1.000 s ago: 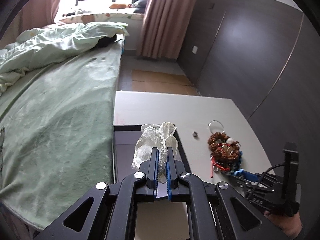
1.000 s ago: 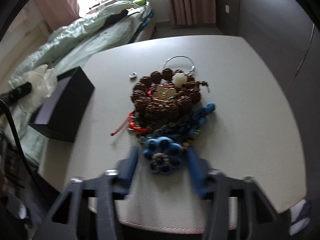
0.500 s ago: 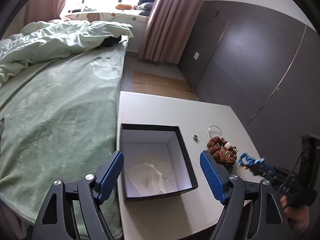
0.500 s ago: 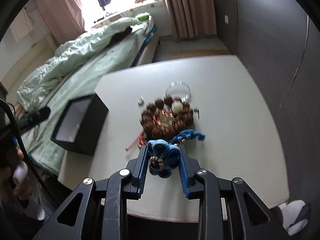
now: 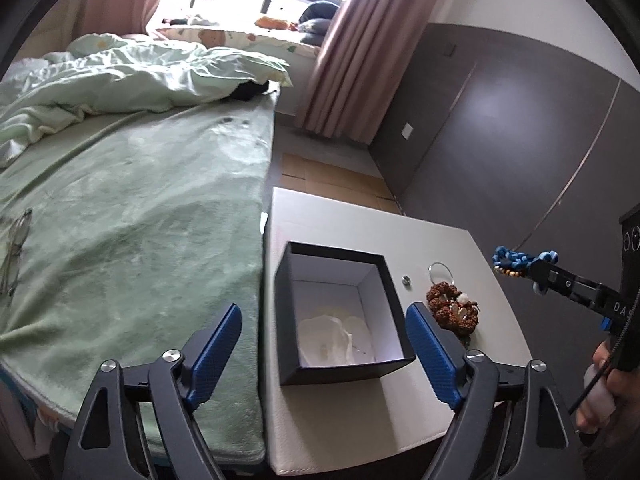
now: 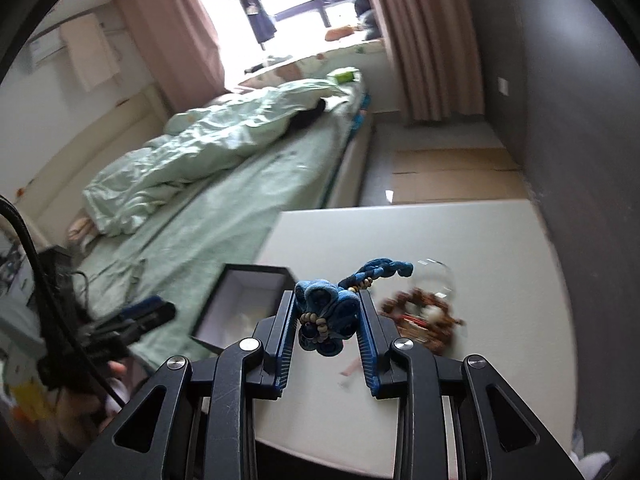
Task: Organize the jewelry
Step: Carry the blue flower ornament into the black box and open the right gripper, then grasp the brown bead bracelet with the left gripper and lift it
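Running along the bed [image 5: 132, 216], the white table [image 5: 344, 412] keeps its left edge tight against the green blanket, while its far edge and right edge give onto bare floor and a dark wall, so the air above its middle stands free. The black box [image 5: 340, 372] sits open at the table's left edge, a crumpled clear bag [image 5: 336, 340] lying on its white floor. The left gripper [image 5: 324, 344] hangs over it with its jaws just spread wide, one blue pad on each side of the box and nothing pressed between them. The right gripper [image 6: 326, 320] is raised above the table's near edge, its pads closed on a blue knotted bracelet [image 6: 328, 312] whose braided tail (with pale beads) sticks out forward toward the far edge. Under and beyond it, near the right edge, lies the pile of brown bead bracelets [image 5: 452, 312], with a thin metal ring [image 5: 440, 272] just past it and a small silver stud [image 5: 406, 279] between ring and box. Between held bracelet and box only open table shows.
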Motion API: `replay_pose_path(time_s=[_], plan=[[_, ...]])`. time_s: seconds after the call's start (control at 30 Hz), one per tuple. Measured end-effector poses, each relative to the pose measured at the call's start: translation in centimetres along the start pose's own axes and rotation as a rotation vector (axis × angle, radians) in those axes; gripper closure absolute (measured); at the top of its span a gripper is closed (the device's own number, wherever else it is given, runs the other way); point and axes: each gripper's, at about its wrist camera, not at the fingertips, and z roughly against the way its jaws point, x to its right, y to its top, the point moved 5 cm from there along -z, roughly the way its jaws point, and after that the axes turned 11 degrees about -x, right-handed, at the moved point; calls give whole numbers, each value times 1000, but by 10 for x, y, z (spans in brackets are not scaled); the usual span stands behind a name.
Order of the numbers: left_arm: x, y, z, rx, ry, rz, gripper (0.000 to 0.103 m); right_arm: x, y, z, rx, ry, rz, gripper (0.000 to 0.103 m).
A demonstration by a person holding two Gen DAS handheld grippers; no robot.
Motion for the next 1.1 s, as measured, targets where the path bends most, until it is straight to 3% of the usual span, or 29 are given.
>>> replay_pose_path(time_s=[0.13,0.37,0.4,0.47,0.53,0.73,1.1], plan=[[-14,-1,13,36,8,35,8,-31,10,-13,-18,49,59,73],[-38,-3,30,71,35,97,7,-75,16,-44,-68,168,120,72],[-39,-2,32,75,35,104,7,-82,17,-48,-67,200,130,70],[-40,-1,35,82,36,108,7,-89,18,-59,-93,248,124,45],[-39,-2,37,87,38,103,7,-88,16,-71,-142,245,90,39],[-28,-1,33,79,32,84,7,-65,7,-59,-144,203,50,38],[22,1,18,63,9,-20,7,12,-15,-16,-101,94,-88,38]])
